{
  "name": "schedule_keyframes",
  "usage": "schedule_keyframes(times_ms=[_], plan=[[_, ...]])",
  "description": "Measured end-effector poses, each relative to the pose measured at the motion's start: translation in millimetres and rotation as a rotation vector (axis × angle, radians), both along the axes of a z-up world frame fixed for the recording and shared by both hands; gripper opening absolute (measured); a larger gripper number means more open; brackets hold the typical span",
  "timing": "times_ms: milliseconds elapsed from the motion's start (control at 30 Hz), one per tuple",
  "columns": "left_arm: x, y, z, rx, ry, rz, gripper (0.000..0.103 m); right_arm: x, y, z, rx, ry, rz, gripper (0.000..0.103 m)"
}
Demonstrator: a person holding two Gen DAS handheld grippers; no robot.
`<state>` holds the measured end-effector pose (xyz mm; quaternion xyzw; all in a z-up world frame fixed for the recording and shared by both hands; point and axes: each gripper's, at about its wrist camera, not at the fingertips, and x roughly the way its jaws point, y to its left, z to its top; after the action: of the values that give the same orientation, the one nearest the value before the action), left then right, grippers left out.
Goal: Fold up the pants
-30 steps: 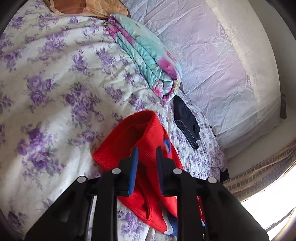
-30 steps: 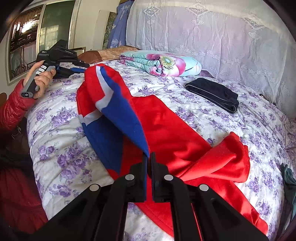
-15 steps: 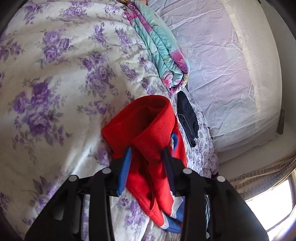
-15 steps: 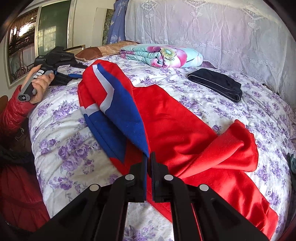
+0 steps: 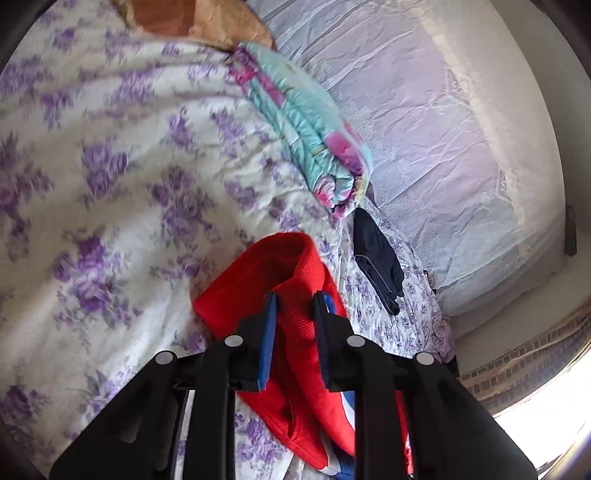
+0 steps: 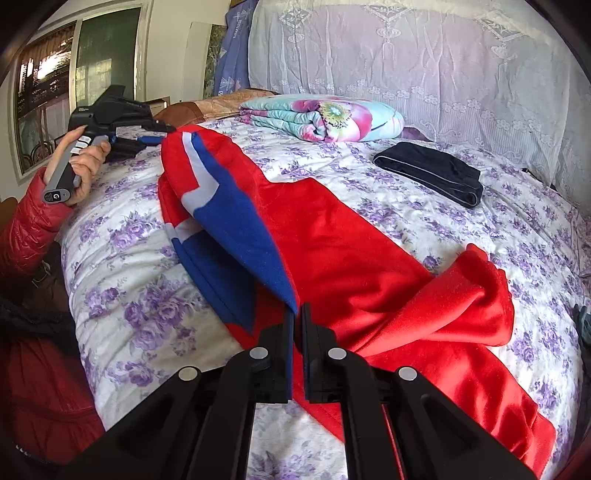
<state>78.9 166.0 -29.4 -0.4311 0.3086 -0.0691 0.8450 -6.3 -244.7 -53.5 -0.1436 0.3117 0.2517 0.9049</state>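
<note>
Red pants (image 6: 332,236) with blue and white side panels lie across a floral bed. My right gripper (image 6: 297,314) is shut on the blue edge of the pants and holds it lifted. My left gripper (image 5: 295,295) has its jaws partly apart around a red fold of the pants (image 5: 291,325); in the right wrist view it (image 6: 159,134) sits at the far end of the pants, held by a hand in a red sleeve. A red leg is bunched into a fold at the right (image 6: 465,295).
A folded dark garment (image 6: 432,173) lies on the bed (image 6: 140,314) beyond the pants. A rolled floral quilt (image 6: 325,118) and a brown pillow (image 5: 192,18) sit at the head. A lace curtain (image 6: 443,66) hangs behind. The bed edge runs at the left.
My left gripper shifted over the bed with the red fold still between its jaws, and the view swung back toward the pillow. My right gripper kept its hold with little movement.
</note>
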Motion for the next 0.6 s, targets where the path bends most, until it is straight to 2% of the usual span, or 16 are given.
schedule_keyframes(times_ms=[67,167,267,333,400,433,500,600], plan=[[-2,-3,4,0.038,0.0,-0.001,0.019,-2,3,-1,-0.003,0.009,0.008,0.004],[-1,-2,-9,0.077,0.055,0.007,0.019,-5,6,-7,-0.024,0.028,0.019,0.005],[3,9,-41,0.024,0.139,0.014,0.022,-6,8,-16,-0.034,0.051,0.022,0.005],[1,14,-46,0.007,0.143,0.013,0.032,-5,8,-17,-0.036,0.058,0.021,0.005],[-8,19,-36,0.036,0.132,0.055,0.033,-4,7,-18,-0.034,0.067,0.021,0.006],[-16,23,-27,0.066,0.115,0.104,0.035,-4,8,-20,-0.036,0.073,0.021,0.007],[-29,27,-11,0.09,0.071,0.143,0.038,-3,8,-23,-0.039,0.082,0.02,0.008],[-30,7,5,0.076,0.028,0.03,0.038,-2,8,-25,-0.039,0.089,0.016,0.008]])
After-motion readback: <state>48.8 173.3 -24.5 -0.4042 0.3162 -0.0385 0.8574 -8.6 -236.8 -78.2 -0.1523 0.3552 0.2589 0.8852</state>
